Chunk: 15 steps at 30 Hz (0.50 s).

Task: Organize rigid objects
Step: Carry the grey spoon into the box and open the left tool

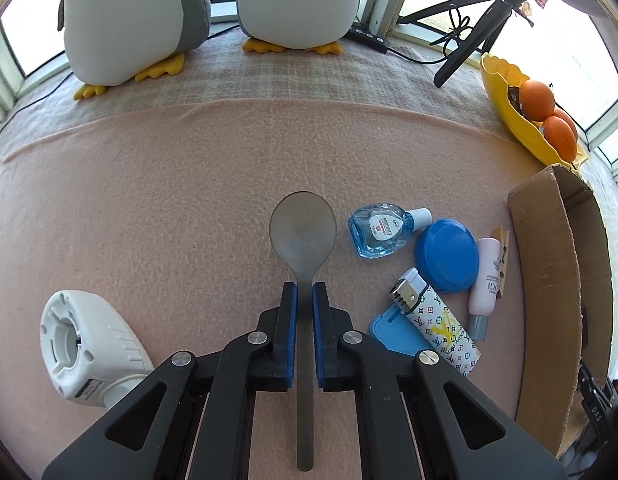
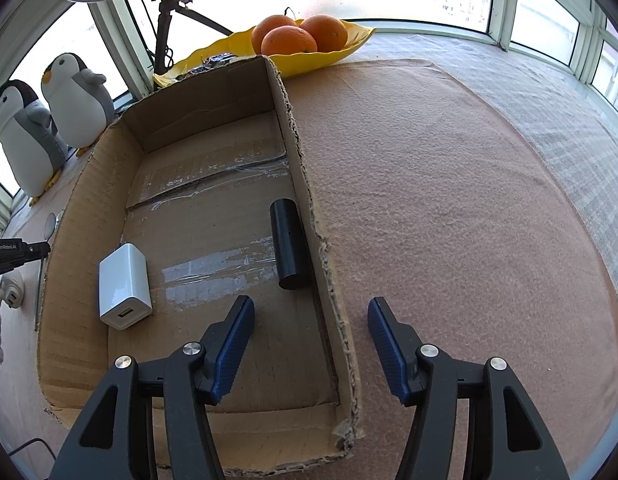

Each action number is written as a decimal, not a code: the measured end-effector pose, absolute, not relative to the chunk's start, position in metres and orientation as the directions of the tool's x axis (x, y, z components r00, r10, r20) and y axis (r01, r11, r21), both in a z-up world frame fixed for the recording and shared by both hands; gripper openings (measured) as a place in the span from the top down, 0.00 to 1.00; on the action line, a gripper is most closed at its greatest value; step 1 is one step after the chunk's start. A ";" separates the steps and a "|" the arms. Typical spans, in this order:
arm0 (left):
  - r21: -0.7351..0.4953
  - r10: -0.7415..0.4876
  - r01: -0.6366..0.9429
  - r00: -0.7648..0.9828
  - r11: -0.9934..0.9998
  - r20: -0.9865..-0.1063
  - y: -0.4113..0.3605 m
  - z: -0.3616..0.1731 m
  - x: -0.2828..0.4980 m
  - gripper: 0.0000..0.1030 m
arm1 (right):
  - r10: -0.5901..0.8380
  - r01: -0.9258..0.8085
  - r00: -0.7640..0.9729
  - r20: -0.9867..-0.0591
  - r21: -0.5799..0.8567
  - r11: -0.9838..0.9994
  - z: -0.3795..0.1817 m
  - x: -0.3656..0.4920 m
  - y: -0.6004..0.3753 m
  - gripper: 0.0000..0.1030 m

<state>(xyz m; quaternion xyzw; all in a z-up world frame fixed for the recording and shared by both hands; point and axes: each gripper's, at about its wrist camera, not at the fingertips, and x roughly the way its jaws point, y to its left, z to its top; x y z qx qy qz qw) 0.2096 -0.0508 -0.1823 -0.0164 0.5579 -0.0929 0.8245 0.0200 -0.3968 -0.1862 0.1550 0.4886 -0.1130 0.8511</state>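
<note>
My left gripper (image 1: 305, 287) is shut on the thin handle of a grey metal spoon (image 1: 303, 232), whose bowl points away from me over the pink blanket. To its right lie a blue eye-drop bottle (image 1: 375, 232), a blue round lid (image 1: 447, 254), a patterned lighter (image 1: 437, 320), a pale tube (image 1: 485, 280) and a flat blue piece (image 1: 389, 330). My right gripper (image 2: 311, 308) is open above the right wall of a cardboard box (image 2: 309, 184), holding nothing. Inside the box lie a white charger (image 2: 125, 292) and a black cylinder (image 2: 289, 244).
A white plastic device (image 1: 81, 344) lies left of the spoon. Two plush penguins (image 1: 293, 4) stand at the back by the windows. A yellow dish (image 1: 509, 116) with oranges (image 1: 537, 94) sits behind the box, beside a black tripod (image 1: 469, 48). The left gripper (image 2: 21, 250) shows at the right wrist view's left edge.
</note>
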 end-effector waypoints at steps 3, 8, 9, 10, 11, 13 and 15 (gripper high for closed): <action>-0.174 -0.208 0.125 0.358 0.977 -0.910 -0.049 -0.176 0.200 0.94 | -0.041 0.344 0.497 -0.867 0.153 0.926 -0.186 0.020 -0.397 0.47; -0.191 -0.238 0.157 0.382 0.969 -0.893 -0.060 -0.152 0.182 0.94 | -0.041 0.344 0.497 -0.867 0.153 0.926 -0.186 0.020 -0.396 0.47; -0.195 -0.248 0.171 0.385 0.966 -0.889 -0.064 -0.146 0.181 0.94 | -0.041 0.345 0.498 -0.866 0.154 0.926 -0.186 0.020 -0.397 0.47; -0.200 -0.259 0.186 0.388 0.962 -0.884 -0.070 -0.141 0.180 0.94 | -0.041 0.345 0.498 -0.866 0.154 0.926 -0.186 0.020 -0.396 0.47; -0.201 -0.269 0.205 0.393 0.958 -0.879 -0.078 -0.136 0.181 0.94 | -0.041 0.345 0.498 -0.866 0.154 0.926 -0.186 0.021 -0.396 0.47; -0.209 -0.295 0.246 0.398 0.946 -0.869 -0.094 -0.125 0.178 0.94 | -0.041 0.344 0.498 -0.866 0.155 0.926 -0.186 0.020 -0.395 0.47; -0.216 -0.321 0.289 0.394 0.933 -0.861 -0.110 -0.115 0.173 0.94 | -0.041 0.341 0.499 -0.866 0.152 0.928 -0.186 0.021 -0.394 0.47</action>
